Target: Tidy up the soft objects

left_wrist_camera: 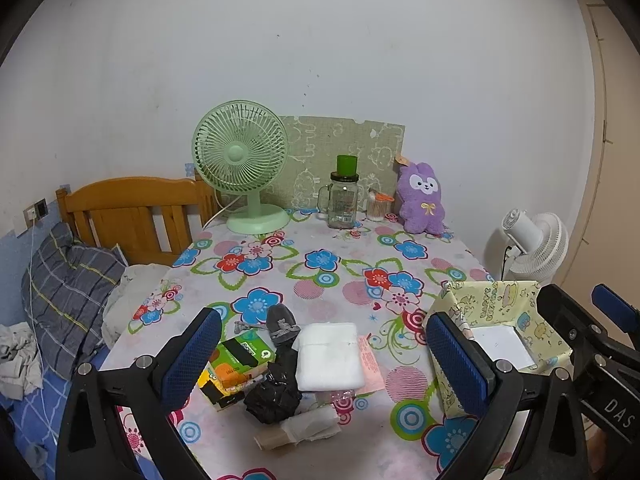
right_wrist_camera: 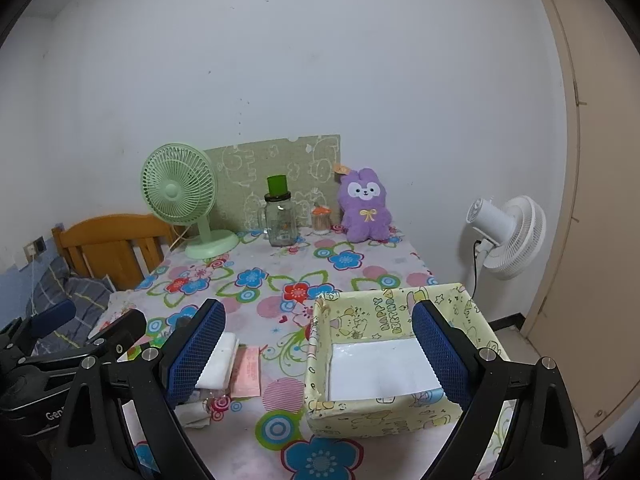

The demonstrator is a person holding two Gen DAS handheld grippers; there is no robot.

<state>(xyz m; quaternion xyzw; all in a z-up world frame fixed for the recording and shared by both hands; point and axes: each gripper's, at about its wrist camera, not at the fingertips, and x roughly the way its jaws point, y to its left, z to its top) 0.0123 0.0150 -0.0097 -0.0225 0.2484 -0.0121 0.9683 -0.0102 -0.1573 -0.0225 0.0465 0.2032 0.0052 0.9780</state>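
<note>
A pile of small things lies on the flowered table (left_wrist_camera: 320, 280): a white folded cloth (left_wrist_camera: 330, 356), a grey sock (left_wrist_camera: 282, 326), a crumpled black bag (left_wrist_camera: 274, 398), a green-orange carton (left_wrist_camera: 240, 364) and a paper roll (left_wrist_camera: 296, 430). My left gripper (left_wrist_camera: 326, 360) is open above this pile, holding nothing. A yellow cartoon-print box (right_wrist_camera: 392, 364), open and white inside, stands at the right. My right gripper (right_wrist_camera: 320, 356) is open over the box's left side, empty. A purple plush rabbit (right_wrist_camera: 364, 204) sits at the table's back.
A green desk fan (left_wrist_camera: 244, 164), a glass mug jar (left_wrist_camera: 342, 200) with a green cup on top and a toothpick jar (left_wrist_camera: 378, 206) stand along the back. A white floor fan (right_wrist_camera: 508, 236) is right of the table. A wooden bed with a checked pillow (left_wrist_camera: 68, 288) is at the left.
</note>
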